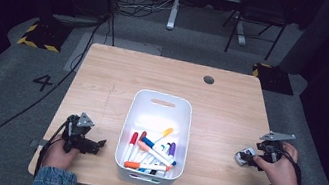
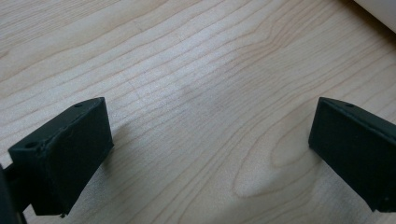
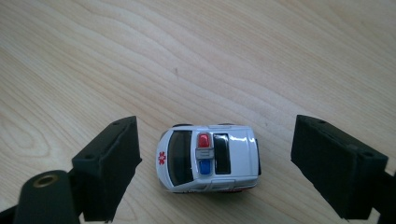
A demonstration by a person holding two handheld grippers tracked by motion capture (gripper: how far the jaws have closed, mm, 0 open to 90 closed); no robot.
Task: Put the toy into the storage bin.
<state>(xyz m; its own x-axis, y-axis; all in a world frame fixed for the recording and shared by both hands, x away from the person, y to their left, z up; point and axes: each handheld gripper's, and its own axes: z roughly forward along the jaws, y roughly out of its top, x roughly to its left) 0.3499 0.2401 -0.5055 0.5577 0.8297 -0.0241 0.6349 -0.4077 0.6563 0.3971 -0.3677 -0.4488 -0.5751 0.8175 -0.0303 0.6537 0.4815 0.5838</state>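
Observation:
A small white toy ambulance with a red and blue roof light rests on the wooden table between the wide-apart jaws of my right gripper, touching neither. In the high view that car lies at the right side of the table, just left of my right gripper. My left gripper rests low at the front left, jaws pointing toward the bin. Its own view shows my left gripper open over bare wood. A white bin in the middle holds several coloured markers.
The corner of the white bin appears at the top right of the left gripper view. A round cable hole sits at the table's far right. Beyond the table are cables, chair legs and yellow-black floor markings.

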